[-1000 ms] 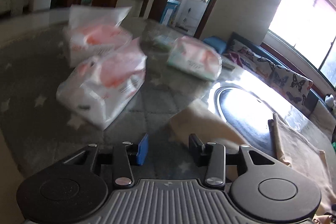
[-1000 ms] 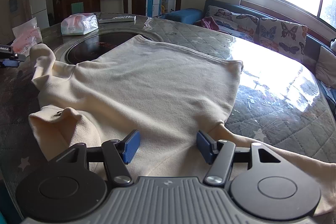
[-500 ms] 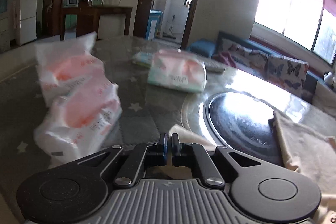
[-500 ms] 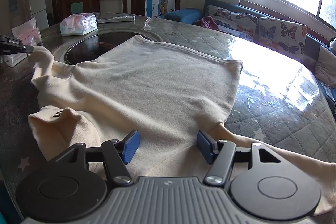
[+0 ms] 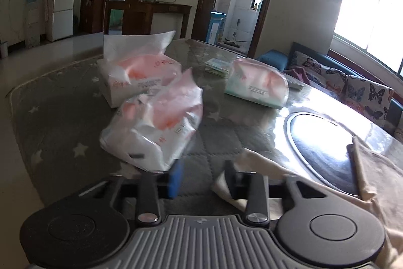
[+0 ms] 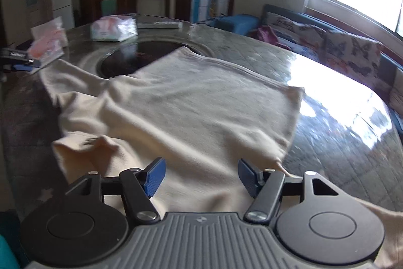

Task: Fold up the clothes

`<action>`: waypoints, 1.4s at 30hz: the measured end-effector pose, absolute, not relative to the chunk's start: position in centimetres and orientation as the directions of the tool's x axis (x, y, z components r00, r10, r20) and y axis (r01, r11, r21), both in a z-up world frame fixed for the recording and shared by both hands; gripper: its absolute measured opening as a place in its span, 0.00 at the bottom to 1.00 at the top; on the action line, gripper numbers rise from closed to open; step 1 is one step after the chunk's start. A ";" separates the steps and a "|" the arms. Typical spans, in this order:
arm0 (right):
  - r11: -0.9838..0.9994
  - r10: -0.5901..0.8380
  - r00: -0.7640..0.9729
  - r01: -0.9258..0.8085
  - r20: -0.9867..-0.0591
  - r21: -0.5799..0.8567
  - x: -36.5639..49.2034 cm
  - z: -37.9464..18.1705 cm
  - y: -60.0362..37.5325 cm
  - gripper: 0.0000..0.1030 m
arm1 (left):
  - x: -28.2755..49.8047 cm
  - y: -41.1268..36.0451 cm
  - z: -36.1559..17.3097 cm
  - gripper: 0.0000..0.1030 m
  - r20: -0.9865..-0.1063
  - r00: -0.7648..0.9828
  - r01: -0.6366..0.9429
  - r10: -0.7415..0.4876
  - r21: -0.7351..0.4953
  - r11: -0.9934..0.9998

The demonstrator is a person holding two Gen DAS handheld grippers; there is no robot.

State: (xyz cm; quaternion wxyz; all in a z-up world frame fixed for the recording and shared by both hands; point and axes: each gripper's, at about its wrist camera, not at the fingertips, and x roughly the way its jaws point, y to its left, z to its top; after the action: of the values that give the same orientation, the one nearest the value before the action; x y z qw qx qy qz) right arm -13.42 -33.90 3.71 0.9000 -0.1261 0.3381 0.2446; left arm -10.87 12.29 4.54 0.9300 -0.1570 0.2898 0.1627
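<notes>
Left gripper (image 5: 201, 175) jaws apart, just opened up again after being pinched shut; nothing clamped between them, only grey star-print table cover showing in the gap. Its right finger sits over the end of the cream garment's sleeve (image 5: 254, 168), which lies loose on the tabletop beside the dark round inset (image 5: 325, 143); can't tell if the finger touches the cloth. Right gripper (image 6: 200, 175) jaws spread wide, eased a bit wider just now, hovering over the garment's near part, pads not pressing on anything. Cream garment (image 6: 196, 102) lies spread mostly flat across the middle of the tabletop, front side down or up I can't tell; far hem corner reaches over the rim of the dark inset, right corner stops short of the glare patch toward the window-side edge, one sleeve trails off toward the left edge where the left gripper shows in the right wrist view. Near-left part is bunched up with a small dark label visible. Three tissue packs (image 5: 156, 132) sit at the far-left part of the tabletop, well apart from the garment body; nearest one is just ahead of the left gripper. Left view blurred.
</notes>
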 end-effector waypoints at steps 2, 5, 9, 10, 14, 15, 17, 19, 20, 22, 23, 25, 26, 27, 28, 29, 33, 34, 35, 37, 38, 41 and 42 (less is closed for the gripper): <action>0.814 0.411 0.621 -0.580 -0.668 -0.038 -13.6 4.2 -32.8 0.61 | -10.2 11.5 4.2 0.47 -0.610 0.769 -0.378 0.192 -0.190 0.906; 0.776 0.467 0.560 -0.630 -0.684 0.015 -13.9 4.2 -31.5 0.49 | -9.0 10.3 3.6 0.40 -0.626 0.754 -0.357 0.199 -0.135 0.924; 0.720 0.495 0.517 -0.694 -0.698 -0.003 -15.3 4.0 -29.8 0.43 | -7.8 9.1 3.1 0.10 -0.617 0.756 -0.319 0.218 -0.057 0.946; 0.714 0.483 0.515 -0.700 -0.708 -0.022 -15.4 3.7 -29.4 0.31 | -7.5 9.1 3.1 0.10 -0.617 0.756 -0.321 0.218 -0.060 0.945; 0.722 0.474 0.525 -0.691 -0.707 -0.030 -15.8 3.6 -29.5 0.08 | -6.3 9.2 3.9 0.08 -0.591 0.769 -0.332 0.245 -0.042 0.942; 0.721 0.483 0.519 -0.693 -0.705 -0.017 -15.9 3.8 -29.7 0.06 | -6.2 9.4 4.3 0.08 -0.576 0.780 -0.330 0.246 -0.044 0.943; 0.707 0.498 0.501 -0.708 -0.707 -0.004 -16.4 4.3 -30.1 0.03 | -5.8 9.4 5.0 0.08 -0.548 0.799 -0.321 0.247 -0.041 0.946; 0.678 0.498 0.481 -0.735 -0.722 -0.022 -17.1 4.2 -30.0 0.03 | -5.5 9.2 5.2 0.08 -0.533 0.807 -0.310 0.252 -0.020 0.951; 0.666 0.497 0.464 -0.745 -0.733 -0.020 -17.4 3.9 -30.0 0.03 | -5.2 9.1 5.0 0.08 -0.535 0.804 -0.308 0.257 -0.006 0.951; 0.647 0.512 0.443 -0.762 -0.737 -0.009 -17.9 4.1 -29.9 0.04 | -4.9 9.4 4.4 0.08 -0.554 0.792 -0.314 0.256 -0.010 0.949; 0.642 0.523 0.439 -0.766 -0.730 -0.001 -17.9 4.5 -30.0 0.05 | -4.8 9.5 4.1 0.08 -0.564 0.785 -0.318 0.255 -0.013 0.948; 0.641 0.548 0.448 -0.767 -0.706 0.010 -17.6 5.6 -30.1 0.09 | -4.6 9.7 3.8 0.08 -0.573 0.779 -0.322 0.255 -0.018 0.946; 0.643 0.556 0.463 -0.766 -0.690 0.005 -17.4 6.2 -30.1 0.10 | -4.5 9.8 3.7 0.08 -0.576 0.777 -0.324 0.255 -0.018 0.946; 0.651 0.562 0.478 -0.759 -0.675 0.004 -17.0 6.6 -30.1 0.11 | -4.3 9.9 3.6 0.08 -0.581 0.774 -0.327 0.253 -0.024 0.945; 0.659 0.565 0.487 -0.752 -0.666 0.010 -16.5 6.8 -30.0 0.12 | -4.2 10.1 3.6 0.08 -0.583 0.773 -0.328 0.250 -0.030 0.944; 0.666 0.567 0.489 -0.745 -0.664 0.020 -15.9 6.8 -30.0 0.15 | -4.0 10.2 3.6 0.08 -0.586 0.772 -0.328 0.246 -0.036 0.944; 0.674 0.586 0.445 -0.732 -0.677 0.102 -14.1 5.8 -29.0 0.30 | -3.2 10.1 4.0 0.08 -0.577 0.779 -0.315 0.245 -0.023 0.949; 0.669 0.591 0.431 -0.735 -0.682 0.115 -14.0 5.6 -28.8 0.30 | -2.9 10.0 4.2 0.08 -0.573 0.782 -0.311 0.245 -0.018 0.950; 0.653 0.591 0.409 -0.748 -0.695 0.115 -14.3 5.2 -28.5 0.29 | -2.6 9.9 4.4 0.08 -0.569 0.785 -0.308 0.245 -0.016 0.951; 0.603 0.584 0.348 -0.791 -0.733 0.105 -15.2 4.2 -27.5 0.29 | -2.1 9.8 4.9 0.08 -0.559 0.792 -0.304 0.243 -0.016 0.953; 0.581 0.576 0.336 -0.810 -0.745 0.084 -15.7 3.9 -27.1 0.30 | -2.0 9.7 5.2 0.08 -0.552 0.799 -0.300 0.237 -0.025 0.954; 0.549 0.569 0.347 -0.835 -0.745 0.030 -16.6 4.4 -26.8 0.30 | -2.0 9.6 6.2 0.08 -0.532 0.819 -0.287 0.215 -0.055 0.956; 0.553 0.579 0.352 -0.832 -0.735 0.037 -16.5 4.8 -26.9 0.29 | -2.1 9.6 6.6 0.08 -0.527 0.825 -0.282 0.206 -0.068 0.957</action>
State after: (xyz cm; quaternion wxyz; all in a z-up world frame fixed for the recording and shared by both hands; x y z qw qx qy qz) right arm -16.47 -26.87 4.77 0.8034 -0.1748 0.3618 0.4394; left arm -2.09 9.59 6.58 0.9525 -0.0717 0.2668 0.1280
